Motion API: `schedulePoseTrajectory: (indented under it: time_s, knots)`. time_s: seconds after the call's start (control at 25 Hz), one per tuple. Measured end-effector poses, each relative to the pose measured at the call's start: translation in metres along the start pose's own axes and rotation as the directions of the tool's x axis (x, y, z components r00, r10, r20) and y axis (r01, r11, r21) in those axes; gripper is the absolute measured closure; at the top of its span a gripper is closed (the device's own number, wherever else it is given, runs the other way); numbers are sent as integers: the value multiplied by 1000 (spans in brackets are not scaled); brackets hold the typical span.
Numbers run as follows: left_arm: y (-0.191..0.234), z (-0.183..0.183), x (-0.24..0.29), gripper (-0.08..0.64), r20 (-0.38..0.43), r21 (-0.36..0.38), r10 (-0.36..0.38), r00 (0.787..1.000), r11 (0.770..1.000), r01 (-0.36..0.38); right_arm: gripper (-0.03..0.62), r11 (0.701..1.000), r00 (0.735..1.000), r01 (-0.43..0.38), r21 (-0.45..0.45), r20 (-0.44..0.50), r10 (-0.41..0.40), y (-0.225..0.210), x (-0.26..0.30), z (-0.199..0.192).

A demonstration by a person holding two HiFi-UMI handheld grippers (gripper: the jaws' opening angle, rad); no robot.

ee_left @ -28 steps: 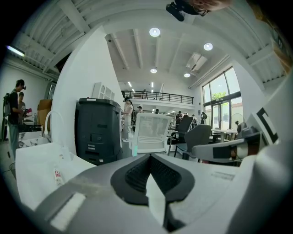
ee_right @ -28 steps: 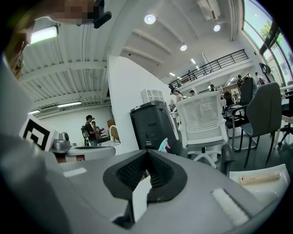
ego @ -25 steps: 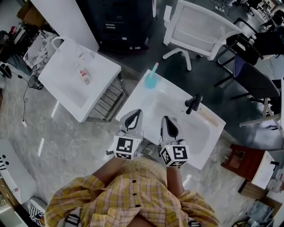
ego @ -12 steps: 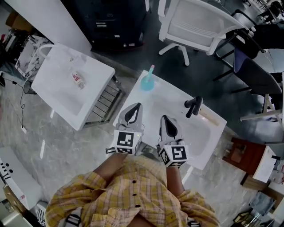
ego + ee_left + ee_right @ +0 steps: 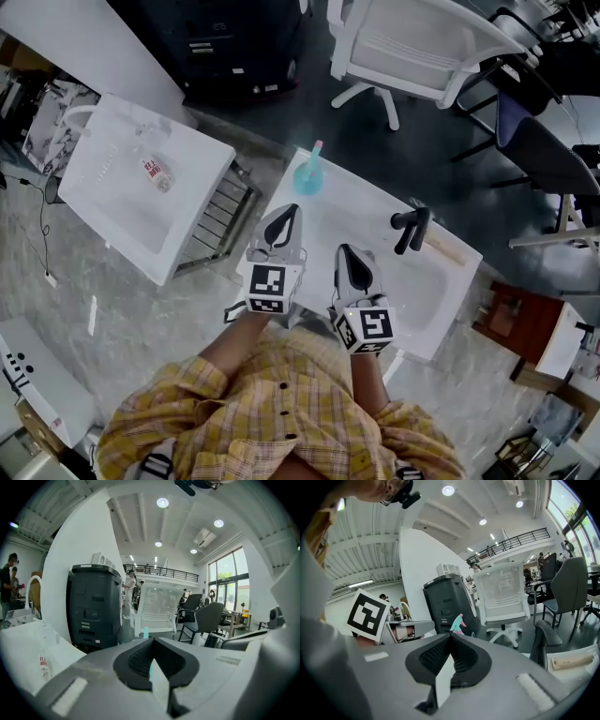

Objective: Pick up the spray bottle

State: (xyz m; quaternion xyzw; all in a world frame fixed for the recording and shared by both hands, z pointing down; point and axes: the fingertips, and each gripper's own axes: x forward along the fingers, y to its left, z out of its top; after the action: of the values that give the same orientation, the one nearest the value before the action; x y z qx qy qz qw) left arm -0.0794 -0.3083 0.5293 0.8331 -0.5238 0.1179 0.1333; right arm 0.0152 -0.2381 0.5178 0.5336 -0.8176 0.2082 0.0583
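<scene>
The spray bottle (image 5: 309, 174) is teal with a pink trigger head. It stands upright at the far left corner of the white table (image 5: 424, 309). My left gripper (image 5: 290, 212) is shut and empty over the table's near left part, a short way from the bottle. To its right, my right gripper (image 5: 346, 250) is also shut and empty. The left gripper view shows the spray bottle (image 5: 146, 631) small, straight beyond the closed jaws. In the right gripper view the spray bottle (image 5: 458, 623) shows just above the jaw tips.
A black handled tool (image 5: 411, 230) and a wooden strip (image 5: 446, 249) lie at the table's far right. A second white table (image 5: 112, 211) on the left carries a small red-labelled bottle (image 5: 155, 173). A white chair (image 5: 412, 47) and a dark cabinet (image 5: 234, 42) stand beyond.
Both grippers have moved forward over the table toward the spray bottle, the left one more. Their jaws stay shut.
</scene>
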Motion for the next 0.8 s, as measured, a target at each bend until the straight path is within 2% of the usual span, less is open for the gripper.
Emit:
schedulePoseTrajectory:
  time_s: [0.36, 0.8]
  knots:
    - [6, -5, 30, 554, -10, -24, -14, 1000, 1000, 14, 592, 1000, 1000, 14, 15, -24, -14, -7, 12, -8]
    - [13, -11, 62, 467, -45, 16, -10, 999, 1000, 10, 592, 999, 999, 30, 28, -47, -28, -14, 18, -16]
